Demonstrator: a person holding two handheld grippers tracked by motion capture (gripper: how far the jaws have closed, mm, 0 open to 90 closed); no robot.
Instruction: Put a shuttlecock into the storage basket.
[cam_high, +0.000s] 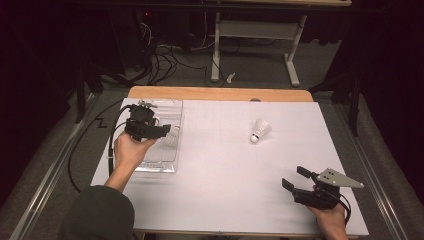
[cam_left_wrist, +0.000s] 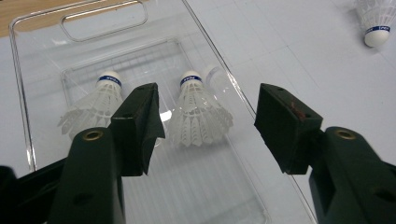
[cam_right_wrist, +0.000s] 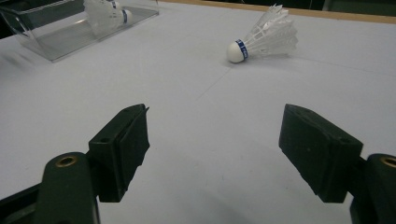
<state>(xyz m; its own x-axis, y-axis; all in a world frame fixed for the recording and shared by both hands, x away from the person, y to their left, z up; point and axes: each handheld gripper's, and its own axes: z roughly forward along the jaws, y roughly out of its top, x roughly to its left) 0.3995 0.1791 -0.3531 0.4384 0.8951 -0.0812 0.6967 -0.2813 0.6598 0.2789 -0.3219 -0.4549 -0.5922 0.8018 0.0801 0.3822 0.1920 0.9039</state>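
Two shuttlecocks (cam_left_wrist: 198, 109) already lie in the clear tray (cam_left_wrist: 28, 93) at table's left; a third shuttlecock (cam_high: 260, 130) lies on its side on the white table (cam_high: 225, 165), well apart from tray, cork toward the person. Left gripper (cam_left_wrist: 205, 126) hovers over the tray, jaws wide open, holding nothing. Right gripper (cam_right_wrist: 212, 154) sits near the front edge, also wide open & empty, aimed at the loose one. Judging by looks: v. light, feather skirt fragile, crushes easily, rolls. Best grip prob. at the cork/blue band, gentle squeeze.
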